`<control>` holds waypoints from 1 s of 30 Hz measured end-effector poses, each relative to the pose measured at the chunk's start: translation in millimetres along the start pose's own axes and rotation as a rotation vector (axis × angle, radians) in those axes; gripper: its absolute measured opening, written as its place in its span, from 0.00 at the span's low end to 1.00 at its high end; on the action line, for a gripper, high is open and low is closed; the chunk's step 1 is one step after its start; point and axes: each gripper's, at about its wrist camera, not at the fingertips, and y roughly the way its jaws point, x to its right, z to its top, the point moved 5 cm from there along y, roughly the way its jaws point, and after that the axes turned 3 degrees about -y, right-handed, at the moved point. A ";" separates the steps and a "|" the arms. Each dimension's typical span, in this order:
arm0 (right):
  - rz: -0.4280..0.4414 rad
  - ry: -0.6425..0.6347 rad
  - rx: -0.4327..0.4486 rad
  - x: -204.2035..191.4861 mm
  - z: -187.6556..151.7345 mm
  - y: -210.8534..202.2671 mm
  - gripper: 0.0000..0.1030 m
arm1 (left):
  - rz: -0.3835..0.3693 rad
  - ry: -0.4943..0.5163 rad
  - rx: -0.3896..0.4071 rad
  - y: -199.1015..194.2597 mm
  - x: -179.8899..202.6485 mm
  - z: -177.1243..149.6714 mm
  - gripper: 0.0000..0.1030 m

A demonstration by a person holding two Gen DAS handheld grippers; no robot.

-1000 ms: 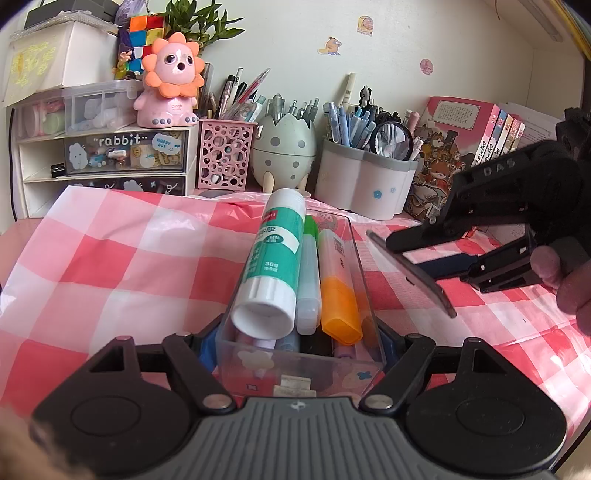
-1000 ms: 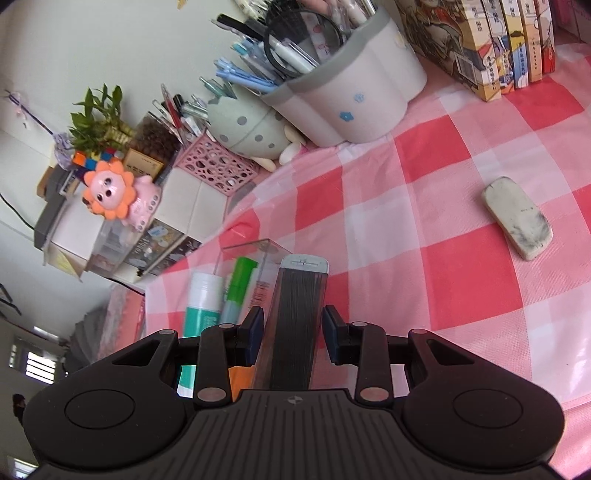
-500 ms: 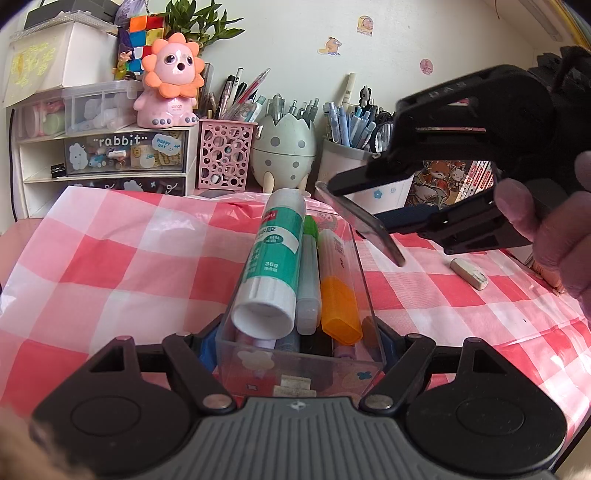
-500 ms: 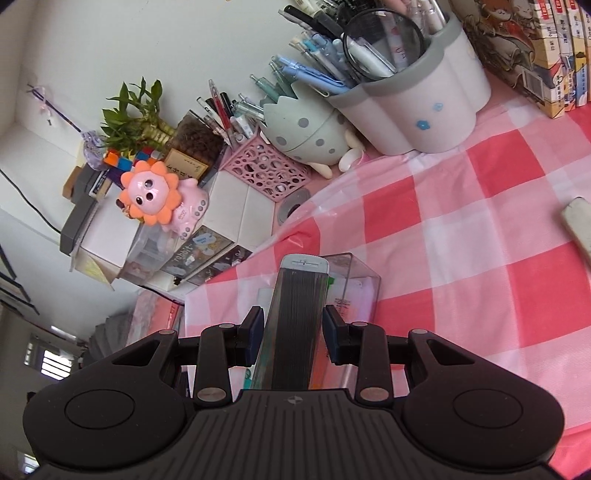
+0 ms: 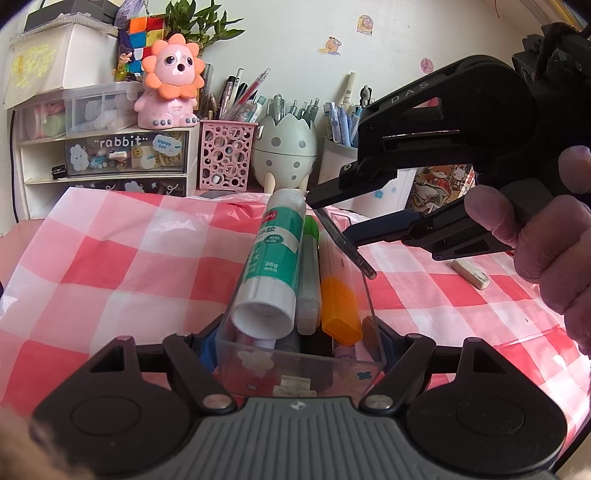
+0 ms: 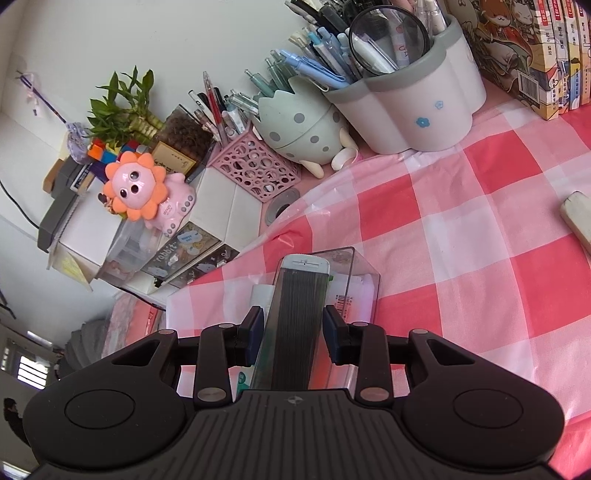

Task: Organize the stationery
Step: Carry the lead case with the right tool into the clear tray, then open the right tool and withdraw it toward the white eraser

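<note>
Home study desk, we judge: checked tablecloth (image 5: 110,251), pen holders (image 6: 413,110), lion toy (image 5: 171,85), books (image 6: 532,55) upper right.

Left wrist cam sits low and close behind the clear box (image 5: 299,354), facing level-ish toward the back wall. Right wrist cam looks steeply down from above the same box (image 6: 364,273), rolled sideways. Both share the box, checked tabletop (image 5: 122,243), egg pen holder (image 5: 286,147), lion toy (image 6: 142,190).

wall (image 5: 295,33): pale, stickered | tablecloth (image 5: 122,236): pink-white check | daylight
</note>
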 end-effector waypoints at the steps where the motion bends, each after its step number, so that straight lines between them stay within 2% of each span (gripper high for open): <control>1: 0.000 0.002 0.000 0.6 -0.2 -0.2 0.34 | 0.001 0.001 0.000 0.0 -0.2 0.1 0.52; 15: 0.004 0.005 0.015 0.7 0.2 -3.7 0.37 | 0.008 0.009 0.008 -1.0 0.8 -0.3 0.51; 21: -0.002 -0.013 0.033 -1.8 1.2 -11.1 0.48 | 0.008 0.009 0.008 -1.6 1.4 -0.5 0.51; 26: -0.021 -0.033 0.055 2.4 4.3 -21.5 0.50 | 0.011 0.012 0.004 -0.6 1.6 0.0 0.51; 30: -0.052 -0.050 0.098 11.7 8.9 -38.3 0.56 | 0.021 0.015 -0.002 0.6 2.4 -0.1 0.51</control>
